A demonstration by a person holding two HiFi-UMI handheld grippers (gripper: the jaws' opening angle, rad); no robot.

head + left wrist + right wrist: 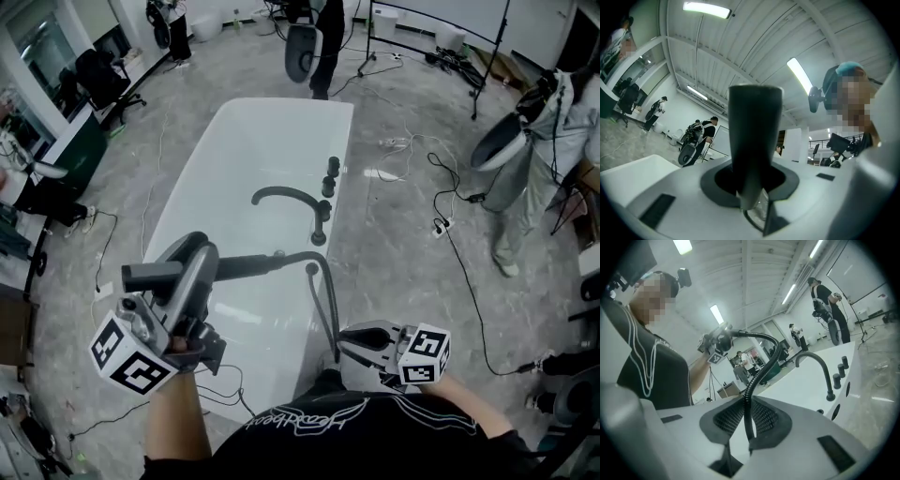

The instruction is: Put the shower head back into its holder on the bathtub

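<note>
The black shower head [187, 274] lies crosswise over the white bathtub [253, 141], and my left gripper [192, 267] is shut on its handle. In the left gripper view the dark handle [754, 140] stands upright between the jaws of the left gripper [752, 187]. Its black ribbed hose [323, 291] arcs right and down the tub's rim. My right gripper [347, 345] is shut on that hose low down, near my body. The right gripper view shows the hose [759, 376] rising from the right gripper [747, 420] towards the left one. A small dark round fitting [312, 269] sits on the rim beside the hose bend.
A black curved faucet [292, 199] and two black knobs [331, 174] stand on the tub's right rim. Cables and a power strip [441, 225] lie on the floor to the right. People stand at the far end [323, 37] and at the right [534, 159].
</note>
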